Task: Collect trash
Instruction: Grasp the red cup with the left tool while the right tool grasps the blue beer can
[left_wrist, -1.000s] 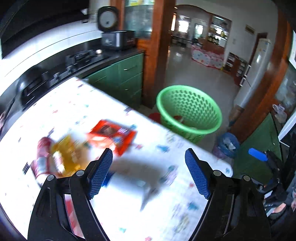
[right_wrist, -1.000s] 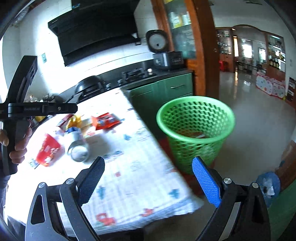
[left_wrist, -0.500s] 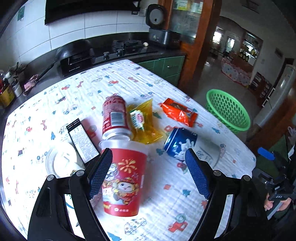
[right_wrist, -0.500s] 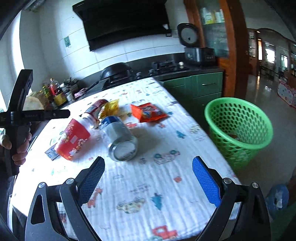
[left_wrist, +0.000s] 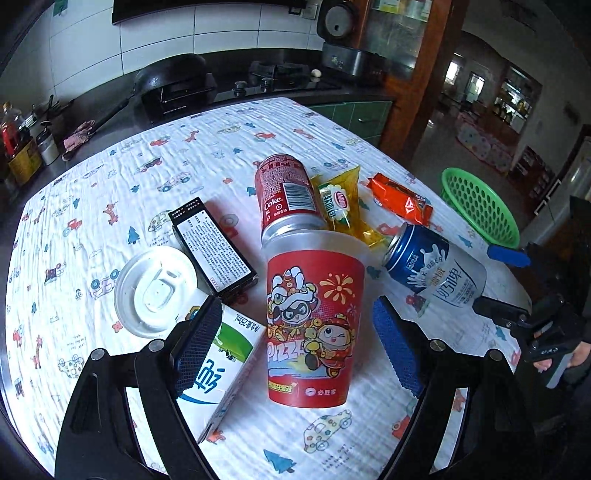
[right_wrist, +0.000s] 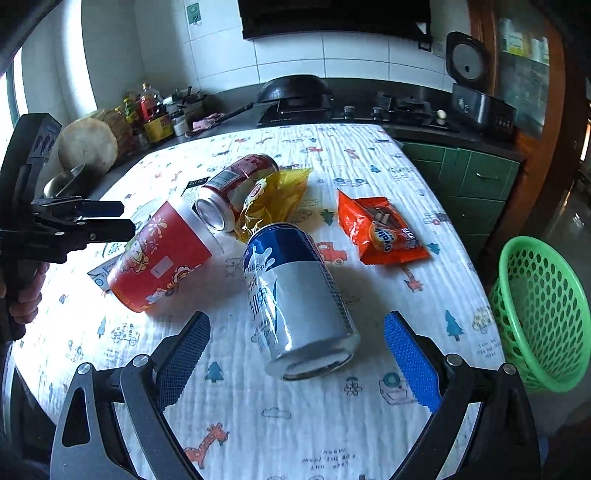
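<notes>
A red paper cup (left_wrist: 314, 325) lies on its side between the jaws of my left gripper (left_wrist: 295, 343). The jaws are opening and the pads stand clear of the cup. My right gripper (right_wrist: 297, 343) is open around a blue-and-silver can (right_wrist: 295, 291) without touching it. Behind these lie a red Coke can (left_wrist: 284, 195), a yellow packet (left_wrist: 340, 203) and an orange snack packet (right_wrist: 380, 229). A black box (left_wrist: 212, 243), a white lid (left_wrist: 155, 291) and a green-and-white milk carton (left_wrist: 221, 365) lie at the left. The green basket (right_wrist: 539, 314) stands on the floor off the table's right edge.
The table (left_wrist: 110, 166) wears a white cloth with cartoon prints. Behind it runs a dark counter with a wok (right_wrist: 291, 88), a stove (right_wrist: 402, 105) and bottles (right_wrist: 151, 110). A hand (right_wrist: 22, 291) holds the left gripper at the table's left edge.
Both views have swung from the green basket round to the pile of trash and come closer. The red cup now sits between the left jaws, the blue can between the right.
</notes>
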